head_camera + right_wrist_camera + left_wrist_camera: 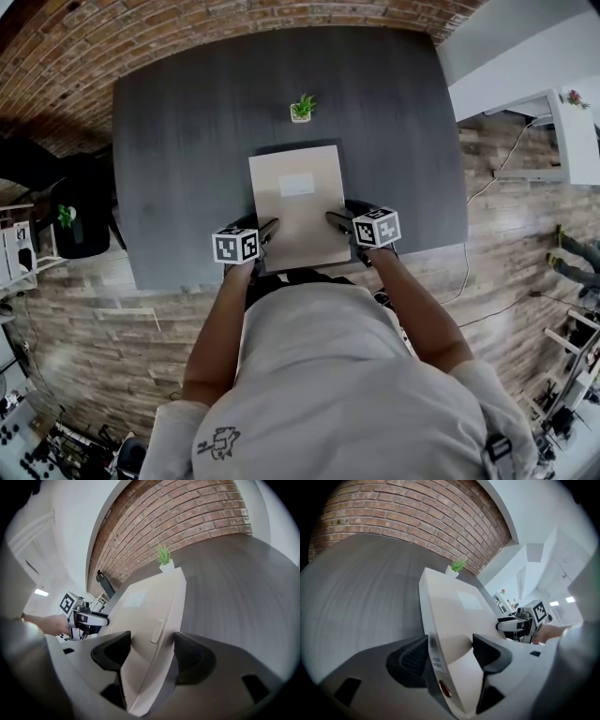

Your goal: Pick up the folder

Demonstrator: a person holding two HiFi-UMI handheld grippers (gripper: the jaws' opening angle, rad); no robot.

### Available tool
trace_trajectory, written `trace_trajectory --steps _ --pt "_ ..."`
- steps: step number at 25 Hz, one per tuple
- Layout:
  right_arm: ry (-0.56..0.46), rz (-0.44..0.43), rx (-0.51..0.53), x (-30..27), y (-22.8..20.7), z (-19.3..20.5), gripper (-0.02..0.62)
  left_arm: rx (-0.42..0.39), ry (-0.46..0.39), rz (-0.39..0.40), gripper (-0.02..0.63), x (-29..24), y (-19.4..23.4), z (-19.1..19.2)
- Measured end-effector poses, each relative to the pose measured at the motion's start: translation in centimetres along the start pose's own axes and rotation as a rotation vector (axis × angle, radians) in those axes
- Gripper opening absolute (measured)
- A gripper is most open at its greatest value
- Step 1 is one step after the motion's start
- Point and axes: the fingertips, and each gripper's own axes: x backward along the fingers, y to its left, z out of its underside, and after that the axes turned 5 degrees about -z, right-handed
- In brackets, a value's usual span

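The left gripper (pixel 450 641) is holding its jaws spread wide, and the left long edge of the folder (pixel 298 211) is running between them. One finger is sitting over the cover and the other is sitting just outside the spine, with no clamping to be seen. The right gripper (pixel 152 637) is doing the same at the opposite long edge, its jaws wide apart and straddling it without pressing.

On the spine, right beside the left jaw, a narrow printed strip (pixel 434 654) is showing, its print too small to read. A single red dot (pixel 445 689) is sitting below it. On the right edge a small pale tab (pixel 157 631) is sticking out. The cover is carrying one pale rectangular label (pixel 297 185), and no writing is showing on it.

There is one folder, beige, and it is lying flat near the front edge of the dark grey table (pixel 187 141), in front of the person. Two grippers are working, each carrying one marker cube: the left cube (pixel 236 246) and the right cube (pixel 377 227) are both showing black-and-white square patterns, not letters.

Beyond the folder's far end, one small potted plant (pixel 302 109) is standing upright in a white pot, near but apart. A brick wall (pixel 141 37) is rising behind the table.
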Motion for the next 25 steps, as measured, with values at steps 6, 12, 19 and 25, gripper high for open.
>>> trace_trajectory --steps 6,12,19,25 --pt "-0.002 0.003 -0.010 -0.09 -0.02 0.09 0.291 0.021 -0.005 0.017 0.299 -0.19 -0.19 0.06" --pt "0.003 -0.001 -0.007 -0.17 0.00 -0.05 0.288 0.033 -0.020 0.008 0.299 -0.27 0.07 0.11" --pt "0.008 0.009 -0.009 -0.03 0.02 -0.04 0.282 0.046 -0.022 0.001 0.297 -0.47 -0.04 0.26" --pt "0.011 0.010 -0.013 0.28 0.46 0.27 0.275 0.048 -0.008 -0.009 0.295 -0.09 -0.37 0.72"
